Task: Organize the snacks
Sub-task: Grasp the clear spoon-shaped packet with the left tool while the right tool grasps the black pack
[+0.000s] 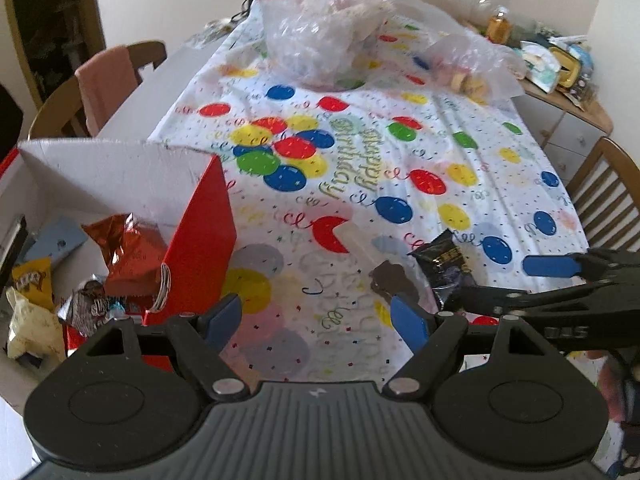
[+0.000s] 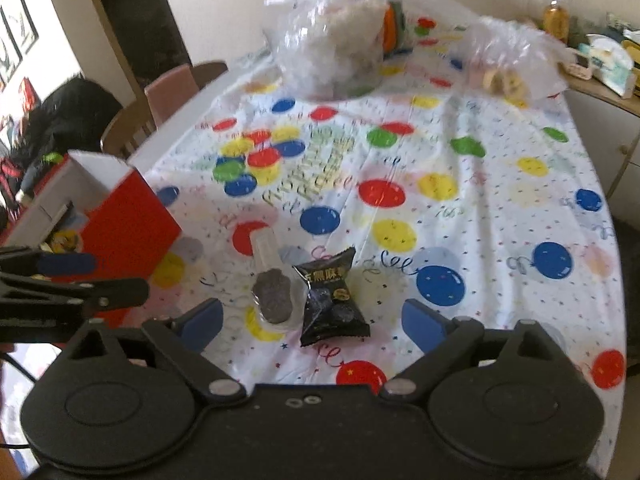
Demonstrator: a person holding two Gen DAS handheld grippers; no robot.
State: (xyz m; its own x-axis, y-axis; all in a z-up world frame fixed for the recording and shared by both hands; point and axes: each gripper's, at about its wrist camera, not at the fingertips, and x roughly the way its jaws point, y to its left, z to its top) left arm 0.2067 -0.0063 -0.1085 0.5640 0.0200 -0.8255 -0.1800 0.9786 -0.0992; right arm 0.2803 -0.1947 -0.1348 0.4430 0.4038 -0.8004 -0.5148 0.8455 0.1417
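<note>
Snacks: two lay loose on the desk, a black packet and, just left of it and touching or nearly so, a clear wrapper with a dark biscuit-like piece inside.
Box: a red box with white inner walls stood open at the desk's left side, left of the loose snacks and apart from them.
Box contents: a red foil bag, a yellow pack, a pale bag and a silver-striped wrapper lay piled inside.
Left tongs: wide open and empty, blue pads apart, tilted down over the desk between the box corner and the clear wrapper; its right pad overlapped the wrapper's edge in the left wrist view, contact not clear.
Right tongs: wide open and empty, tilted down, with the black packet and the clear wrapper both lying between the pads; neither pad touched them.
Cloth: a white birthday cloth with coloured balloons covered the desk.
Far end: two crumpled clear plastic bags sat at the desk's far end, well apart from the snacks.
Surroundings: wooden chairs stood on both sides; a cluttered sideboard lay beyond the right corner.
</note>
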